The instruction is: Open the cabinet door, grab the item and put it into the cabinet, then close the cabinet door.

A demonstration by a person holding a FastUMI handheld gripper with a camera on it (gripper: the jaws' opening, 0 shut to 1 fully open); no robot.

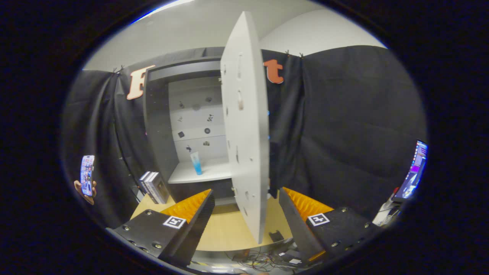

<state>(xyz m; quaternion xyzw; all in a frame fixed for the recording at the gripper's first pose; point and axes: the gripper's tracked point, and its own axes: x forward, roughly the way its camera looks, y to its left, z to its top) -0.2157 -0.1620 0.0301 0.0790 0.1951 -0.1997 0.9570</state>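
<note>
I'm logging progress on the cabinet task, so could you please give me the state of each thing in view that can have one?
Cabinet door: swung wide open, edge toward the gripper.
Blue tube: standing upright on the cabinet shelf.
Gripper: open, fingers apart, holding nothing, the door's lower edge between them.
Phone: screen lit, held in a hand.
Monitor: switched on.
Books: closed, standing beside the cabinet.

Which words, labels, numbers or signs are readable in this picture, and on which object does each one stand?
No text can be read.
Square black-and-white markers sit on the fingers of the open gripper: patterns, not words.
Small dark stickers on the cabinet back wall: too small.
Blue tube on the shelf: label too small.
Books beside the cabinet: spines blurred.
The open door carries no writing.
</note>
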